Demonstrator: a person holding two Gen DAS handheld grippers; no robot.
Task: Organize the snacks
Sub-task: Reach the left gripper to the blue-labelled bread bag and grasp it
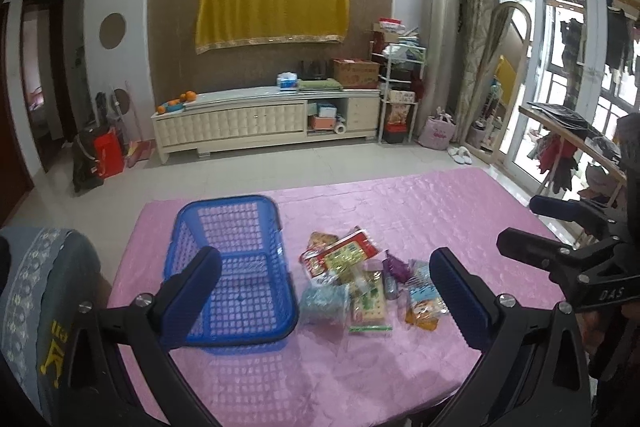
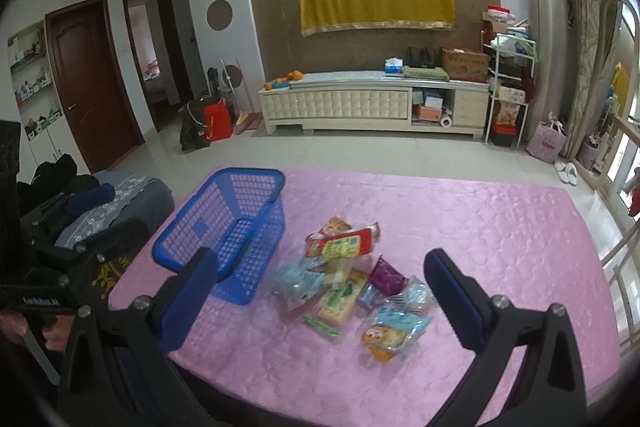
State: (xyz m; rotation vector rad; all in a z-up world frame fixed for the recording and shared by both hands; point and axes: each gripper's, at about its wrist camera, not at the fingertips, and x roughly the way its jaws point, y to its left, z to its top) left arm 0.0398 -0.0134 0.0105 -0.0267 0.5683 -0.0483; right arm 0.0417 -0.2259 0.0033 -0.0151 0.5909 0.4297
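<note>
- The job was only starting. No snack was in the blue basket (image 1: 236, 267) yet; it sat empty on the pink tablecloth (image 1: 400, 367).
- The left gripper (image 1: 326, 291) was up above the table with its jaws wide apart, holding nothing.
- The right gripper (image 2: 320, 291) was up too, jaws wide apart and empty.
- The pile of snack packets (image 2: 348, 279) lay on the cloth ahead of both grippers, just right of the basket.
- A red and yellow packet (image 2: 344, 241) was at the far end of the pile. An orange and blue packet (image 2: 390, 333) was nearest the right gripper.
- I think one gripper next had to go down, pinch one packet, and carry it left to the basket.
</note>
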